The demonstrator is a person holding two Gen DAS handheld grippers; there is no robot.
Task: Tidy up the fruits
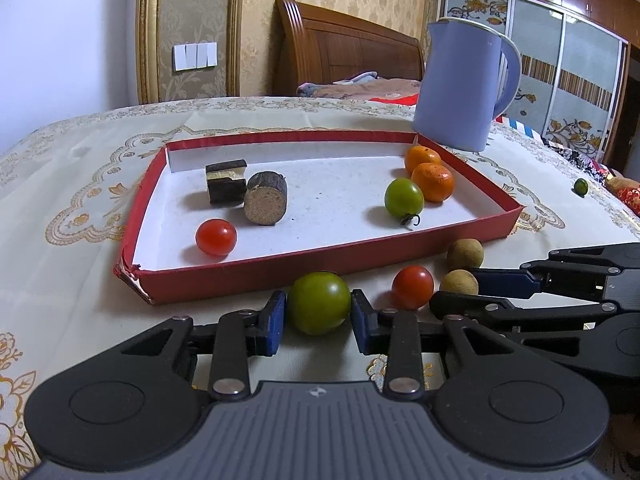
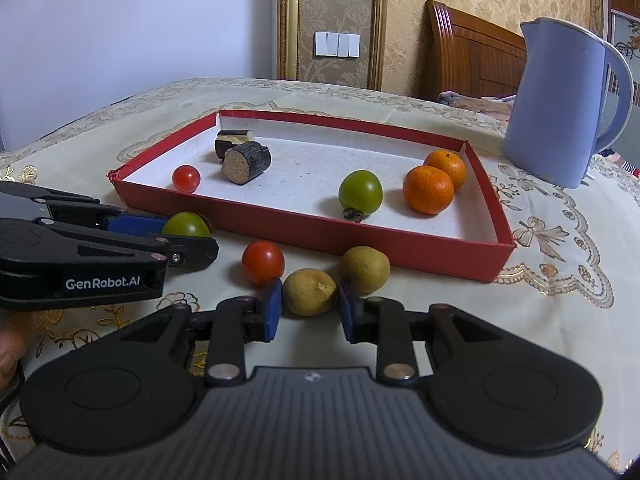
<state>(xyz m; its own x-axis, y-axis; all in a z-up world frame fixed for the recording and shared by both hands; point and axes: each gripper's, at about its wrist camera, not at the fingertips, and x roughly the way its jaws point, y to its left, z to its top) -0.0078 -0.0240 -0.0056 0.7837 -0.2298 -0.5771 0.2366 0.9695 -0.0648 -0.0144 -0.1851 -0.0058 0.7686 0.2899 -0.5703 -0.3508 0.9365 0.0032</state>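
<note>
Seating each fruit squarely between the pads before lifting is judged the point of this step, since round skins roll out of a skewed pinch. In the left wrist view, the left gripper (image 1: 318, 318) is seen with its blue pads (image 1: 275, 318) set around a green tomato (image 1: 319, 303) that lies on the tablecloth (image 1: 72, 184) just in front of the red tray (image 1: 256, 276); the pads appear to touch its sides, but whether it is firmly gripped cannot be told. A level, centred squeeze is advised, gentle enough that the skin is not bruised, followed by a straight lift over the tray's near wall. The tomato is nearly round, so little long axis is shown, and its stem end is hidden. A red cherry tomato (image 1: 413, 287) and two brown longans (image 1: 465, 254) lie beside it, likewise in front of the tray. In the right wrist view, the right gripper (image 2: 310, 310) is seen partly open around the nearer longan (image 2: 310, 291), in front of the tray (image 2: 280, 236); a small gap seems to be left at the right pad, so a hold is not confirmed. This longan is slightly oval, its long axis lying across the jaws, and its stem scar is turned up and to the right. Inside the tray, another green tomato (image 2: 360, 192) lies with its stalk pointed toward the near wall.
</note>
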